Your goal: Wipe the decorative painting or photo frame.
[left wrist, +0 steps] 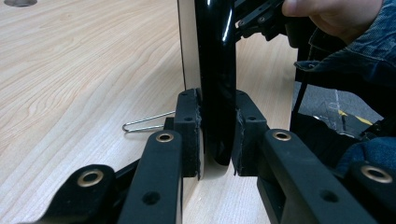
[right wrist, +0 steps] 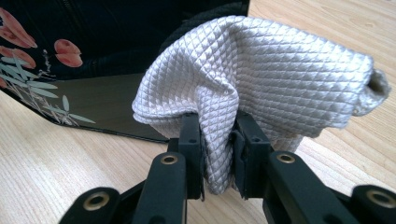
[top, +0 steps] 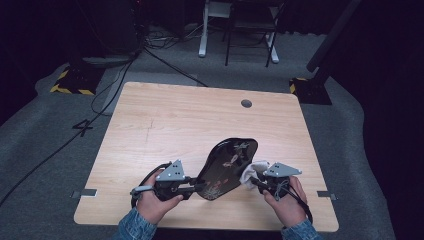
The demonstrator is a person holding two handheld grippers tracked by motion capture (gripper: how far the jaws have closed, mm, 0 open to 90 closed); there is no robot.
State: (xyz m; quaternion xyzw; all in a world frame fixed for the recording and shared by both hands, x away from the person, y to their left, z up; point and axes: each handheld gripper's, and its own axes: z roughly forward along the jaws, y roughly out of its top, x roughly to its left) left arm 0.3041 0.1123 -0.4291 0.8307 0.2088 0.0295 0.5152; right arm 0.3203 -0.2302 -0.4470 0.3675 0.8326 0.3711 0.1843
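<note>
Left hand-held gripper (top: 199, 187) level, clamping tray (top: 227, 167); right hand-held gripper (top: 254, 181) pinching cloth (top: 251, 173).

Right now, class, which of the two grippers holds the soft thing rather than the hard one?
The right gripper: its jaws pinch a quilted grey cloth. The left gripper clamps the rim of the black lacquered tray.

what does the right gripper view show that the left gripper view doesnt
Right gripper view: the right gripper shut on a quilted white cloth, bunched against the black tray, whose painted face shows orange petals and pale leaves.

Left gripper view: the left gripper clamped on the tray's glossy edge, a wire clip lying on the table, and the person's other hand at top right.

Both share the tray, the wooden table and a pair of black jaws shut on something.
</note>
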